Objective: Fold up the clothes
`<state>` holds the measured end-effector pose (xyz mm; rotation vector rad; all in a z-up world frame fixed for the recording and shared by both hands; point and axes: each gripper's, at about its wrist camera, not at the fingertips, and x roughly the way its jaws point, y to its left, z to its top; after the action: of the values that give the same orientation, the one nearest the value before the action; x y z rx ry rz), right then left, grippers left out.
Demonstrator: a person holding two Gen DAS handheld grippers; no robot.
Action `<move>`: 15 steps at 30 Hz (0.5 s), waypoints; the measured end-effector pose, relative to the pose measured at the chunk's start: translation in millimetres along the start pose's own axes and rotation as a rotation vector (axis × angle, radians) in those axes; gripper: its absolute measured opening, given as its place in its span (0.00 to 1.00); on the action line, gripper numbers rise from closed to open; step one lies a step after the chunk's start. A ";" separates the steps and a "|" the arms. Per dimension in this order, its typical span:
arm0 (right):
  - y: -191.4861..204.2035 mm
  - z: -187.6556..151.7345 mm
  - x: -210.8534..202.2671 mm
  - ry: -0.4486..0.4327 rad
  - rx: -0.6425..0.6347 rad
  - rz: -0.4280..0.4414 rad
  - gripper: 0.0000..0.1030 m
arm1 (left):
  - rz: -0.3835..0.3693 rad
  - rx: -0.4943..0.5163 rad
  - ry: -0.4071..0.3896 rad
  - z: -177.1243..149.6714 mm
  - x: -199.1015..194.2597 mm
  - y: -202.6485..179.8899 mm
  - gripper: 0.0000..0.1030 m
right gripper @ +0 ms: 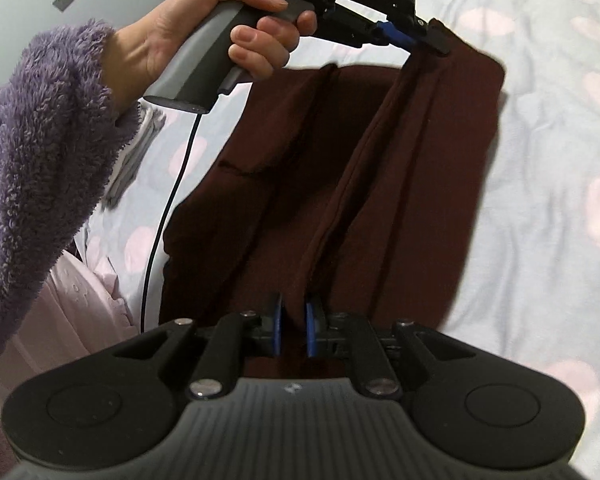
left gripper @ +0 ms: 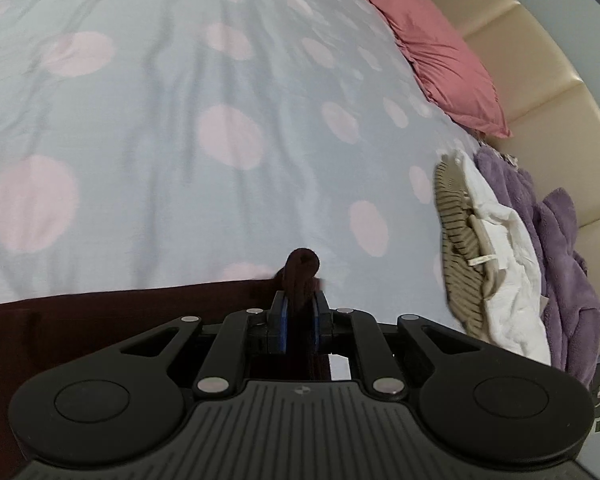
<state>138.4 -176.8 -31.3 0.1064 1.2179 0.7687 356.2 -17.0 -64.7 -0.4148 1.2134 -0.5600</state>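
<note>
The left gripper [left gripper: 300, 308] is clamped on a bunched edge of the dark maroon garment [right gripper: 340, 168], which hangs stretched above the polka-dot bed [left gripper: 160, 100]. The right gripper [right gripper: 294, 322] pinches a fold at the garment's near end. Unfolded clothes [left gripper: 496, 248] lie far right.

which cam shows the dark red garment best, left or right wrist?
Right wrist. It shows most of the dark red garment stretched between the right gripper and left gripper, above the bedsheet. Left wrist shows only a pinched bunch and a dark edge at lower left.
</note>
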 end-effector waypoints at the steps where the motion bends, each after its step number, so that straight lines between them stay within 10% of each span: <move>1: -0.1 1.4 6.5 0.013 -0.002 -0.002 0.13 | -0.002 -0.005 -0.005 -2.0 -1.8 8.1 0.09; 15: 8.2 13.3 21.2 0.049 -0.073 -0.026 0.35 | 0.044 0.066 -0.079 -15.3 -5.1 37.1 0.22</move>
<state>148.9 -154.1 -39.5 0.0119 1.2334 0.7959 347.1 15.6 -87.0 -0.3505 1.1226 -0.5392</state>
